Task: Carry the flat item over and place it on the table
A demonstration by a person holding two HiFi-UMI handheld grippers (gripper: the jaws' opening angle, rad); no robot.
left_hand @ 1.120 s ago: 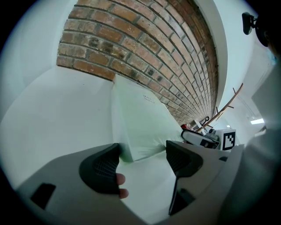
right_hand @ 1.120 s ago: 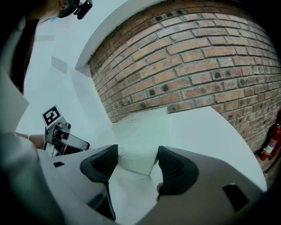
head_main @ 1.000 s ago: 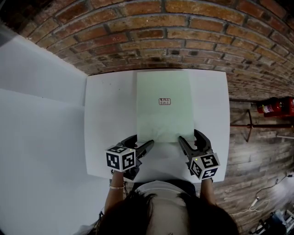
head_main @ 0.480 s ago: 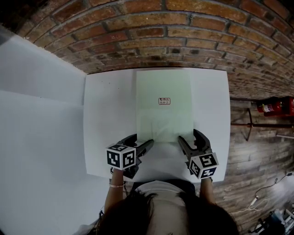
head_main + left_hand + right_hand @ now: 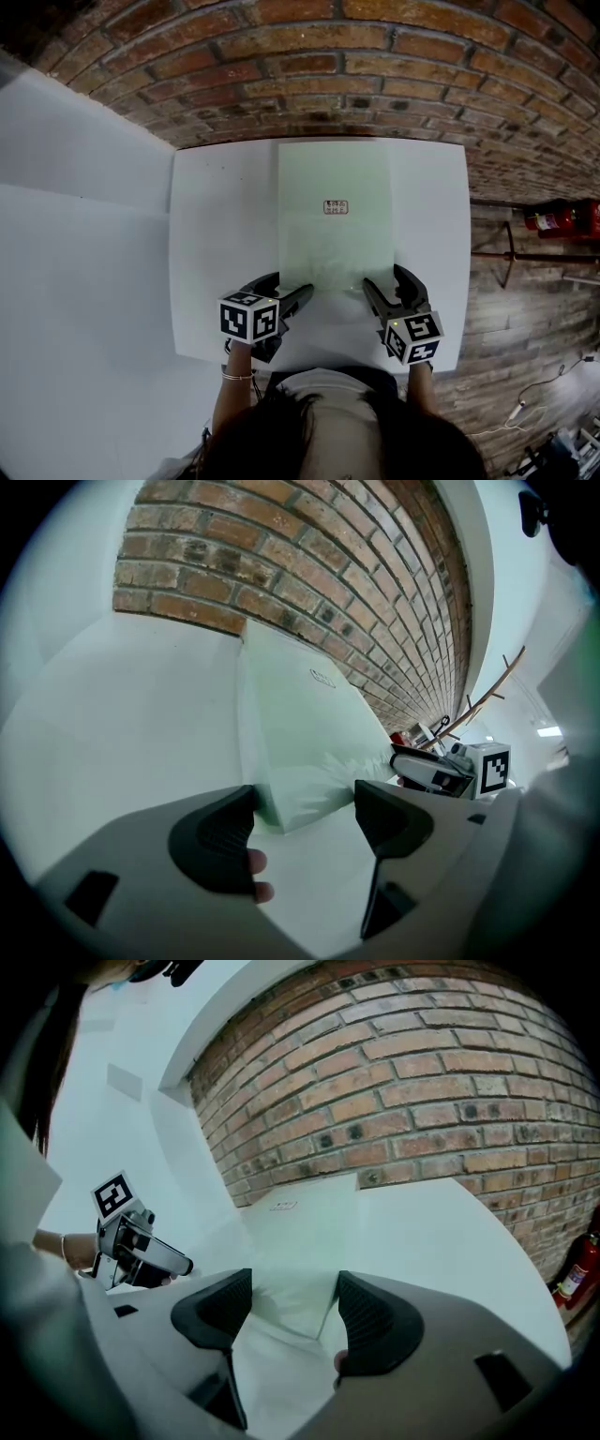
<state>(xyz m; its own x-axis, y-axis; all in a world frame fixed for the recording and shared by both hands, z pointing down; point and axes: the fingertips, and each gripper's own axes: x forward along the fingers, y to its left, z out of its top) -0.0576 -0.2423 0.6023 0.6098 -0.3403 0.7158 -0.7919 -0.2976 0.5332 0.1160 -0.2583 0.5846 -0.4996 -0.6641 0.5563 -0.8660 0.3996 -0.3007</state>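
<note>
A pale green flat sheet [image 5: 335,216] with a small printed label lies flat on the white table [image 5: 216,253], its far edge near the brick wall. My left gripper [image 5: 286,302] stands open at the sheet's near left corner. My right gripper [image 5: 386,289] stands open at the near right corner. In the left gripper view the sheet's corner [image 5: 286,799] lies between the spread jaws of the left gripper [image 5: 305,822]. In the right gripper view the sheet's other corner [image 5: 300,1302] sits between the parted jaws of the right gripper [image 5: 292,1314].
A brick wall [image 5: 375,75] runs right behind the table. A white panel [image 5: 75,234] fills the left side. To the right is wooden floor with a red fire extinguisher [image 5: 562,217] and a thin metal stand [image 5: 511,255].
Both grippers have shifted only slightly near the sheet's front corners. The sheet lies where it did.
</note>
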